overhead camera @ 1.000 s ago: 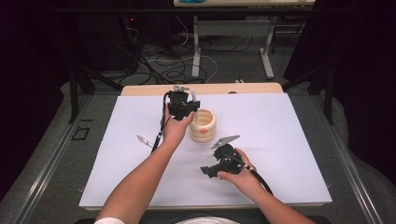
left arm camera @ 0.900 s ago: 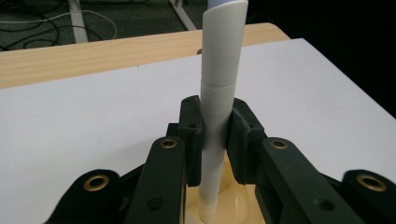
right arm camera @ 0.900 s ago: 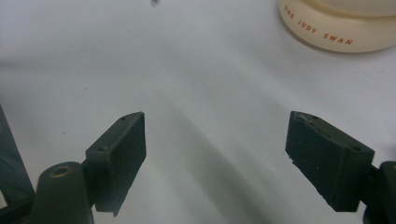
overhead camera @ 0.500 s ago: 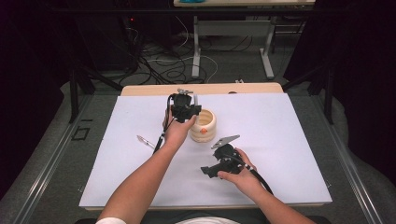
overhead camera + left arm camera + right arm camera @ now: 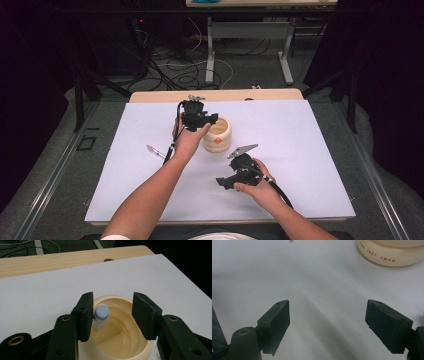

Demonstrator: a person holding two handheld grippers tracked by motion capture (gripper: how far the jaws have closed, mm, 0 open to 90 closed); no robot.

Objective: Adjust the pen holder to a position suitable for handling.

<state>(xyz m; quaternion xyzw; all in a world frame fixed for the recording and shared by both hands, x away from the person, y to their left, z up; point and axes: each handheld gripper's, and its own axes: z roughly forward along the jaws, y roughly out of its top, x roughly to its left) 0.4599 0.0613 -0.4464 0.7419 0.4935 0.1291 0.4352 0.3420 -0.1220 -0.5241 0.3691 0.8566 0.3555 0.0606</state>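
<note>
- Table top (image 5: pixel 300 150), a big flat white sheet, lies on a light wooden board (image 5: pixel 215 95) that peeks out along the far edge.
- Left gripper (image 5: pixel 199 120), a black two-jaw claw held in the person's left hand (image 5: pixel 187 142), hangs right over the cup near the middle of the table. Its jaws stand partly apart. In the left gripper view (image 5: pixel 112 315) a small pale tube leans on the inner face of one jaw; the other jaw is clear of it, so the tube is not squeezed.
- Right gripper (image 5: pixel 235 180), a black claw with a grey three-cornered plate, rests low on the white sheet in the person's right hand (image 5: pixel 260 187), nearer the person than the cup. In the right gripper view (image 5: pixel 327 322) its jaws are wide apart, with bare white sheet between them.
- Round cream-coloured cup (image 5: pixel 120 340) sits on the white sheet. The small white tube with a pale blue round top (image 5: pixel 101 316) stands tilted inside it, against the wall.
- Orange letters on the cup's side (image 5: pixel 377 256) read "THE JUDY SWAN".
- Thin little pen-like thing (image 5: pixel 155 151) lies on the sheet, left of the left forearm.
</note>
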